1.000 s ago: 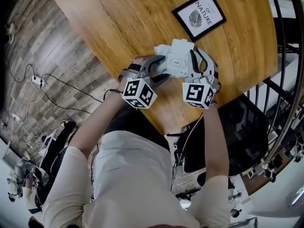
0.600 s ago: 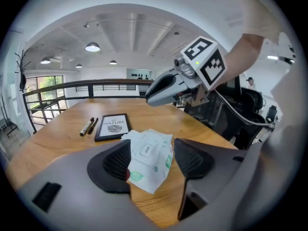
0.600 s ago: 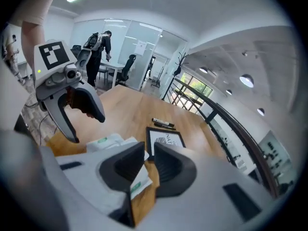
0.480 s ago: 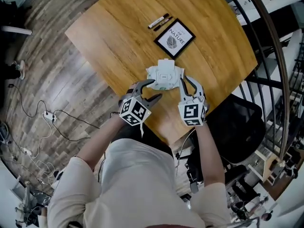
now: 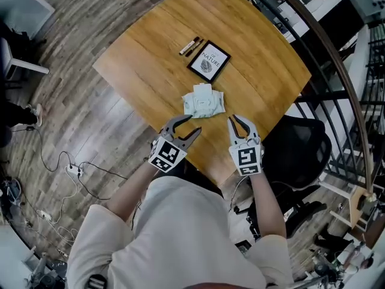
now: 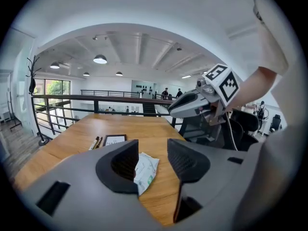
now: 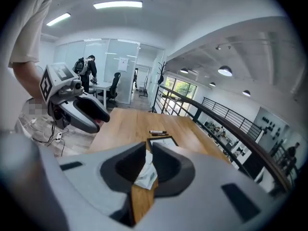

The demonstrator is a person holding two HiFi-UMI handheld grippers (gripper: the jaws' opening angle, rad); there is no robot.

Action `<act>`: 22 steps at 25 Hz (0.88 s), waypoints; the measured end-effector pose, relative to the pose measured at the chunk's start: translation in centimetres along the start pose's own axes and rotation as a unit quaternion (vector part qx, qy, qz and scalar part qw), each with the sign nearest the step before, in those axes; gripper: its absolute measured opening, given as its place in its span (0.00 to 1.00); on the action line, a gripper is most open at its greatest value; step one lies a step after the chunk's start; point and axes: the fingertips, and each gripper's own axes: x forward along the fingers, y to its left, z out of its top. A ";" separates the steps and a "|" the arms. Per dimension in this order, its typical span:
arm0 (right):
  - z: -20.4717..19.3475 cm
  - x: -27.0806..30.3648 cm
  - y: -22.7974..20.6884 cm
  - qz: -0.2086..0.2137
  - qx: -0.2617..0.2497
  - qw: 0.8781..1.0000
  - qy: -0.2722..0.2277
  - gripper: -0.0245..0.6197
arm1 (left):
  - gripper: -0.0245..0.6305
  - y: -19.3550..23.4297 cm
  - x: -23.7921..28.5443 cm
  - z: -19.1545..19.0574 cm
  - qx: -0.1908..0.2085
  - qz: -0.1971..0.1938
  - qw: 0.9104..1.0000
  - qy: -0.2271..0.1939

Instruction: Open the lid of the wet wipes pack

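The wet wipes pack (image 5: 203, 101), a soft, crinkled white pouch with a small green mark, lies flat near the middle of the round, wood-grained table (image 5: 150, 53), and its lid is too small to make out as open or closed. Both grey grippers hover near its close edge without touching it (in their own views their jaws cover part of the pack): the left gripper (image 5: 194, 125) gapes wide and empty, while the right gripper (image 5: 238, 120) shows only a narrow gap. Beyond it lie a black-framed print (image 5: 207, 61) and two markers (image 5: 189, 45).
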 end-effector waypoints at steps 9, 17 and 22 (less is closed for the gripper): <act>0.7 -9.5 1.1 0.000 0.058 0.997 -0.050 0.08 | 0.22 -4.8 -5.2 4.4 -0.028 0.054 0.997 -0.041; -0.4 -15.9 2.6 0.004 0.067 0.994 -0.082 0.04 | 0.12 -9.6 -9.8 5.9 -0.051 0.102 0.991 -0.069; -0.6 -18.8 4.6 0.013 0.065 0.993 -0.101 0.04 | 0.08 -12.1 -13.3 6.3 -0.049 0.126 0.987 -0.083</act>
